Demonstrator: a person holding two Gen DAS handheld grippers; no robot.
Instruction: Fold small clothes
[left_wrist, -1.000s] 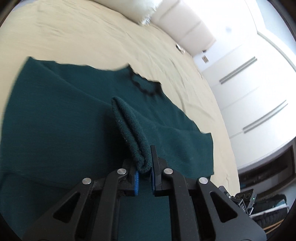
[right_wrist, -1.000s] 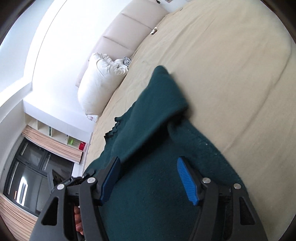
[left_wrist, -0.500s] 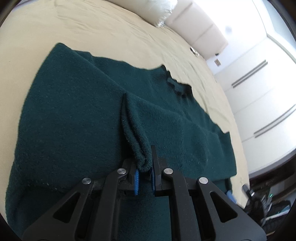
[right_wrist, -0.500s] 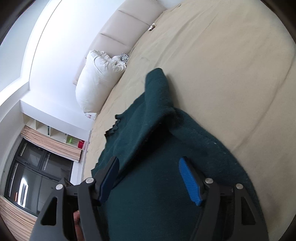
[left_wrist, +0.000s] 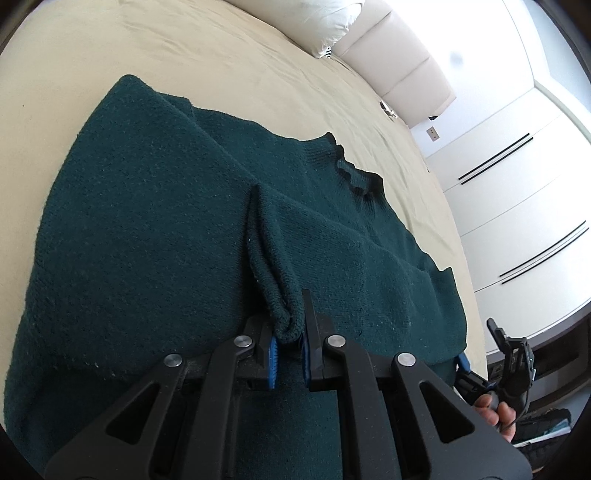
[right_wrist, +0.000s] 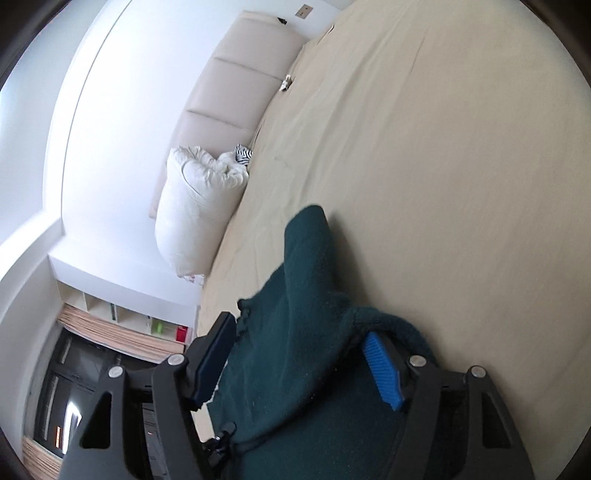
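A dark green knitted sweater (left_wrist: 155, 229) is spread flat on the beige sheet of a bed (left_wrist: 229, 62), its scalloped neckline (left_wrist: 354, 177) turned toward the padded headboard (left_wrist: 402, 62). One sleeve cuff (left_wrist: 286, 325) is folded back over the body of the garment and is clenched between the jaws of the left gripper (left_wrist: 289, 349), the knit being bunched into a ridge that rises from the blue pads. The jaws of the right gripper (right_wrist: 301, 363) are held wide apart above the sweater (right_wrist: 295, 369) at its edge; the cloth is seen between them, but nothing is pinched. In the left wrist view, a hand (left_wrist: 493, 411) is seen at the lower right, wrapped around the other gripper's handle. A white pillow (right_wrist: 195, 218) is propped against the headboard, well apart from the garment.
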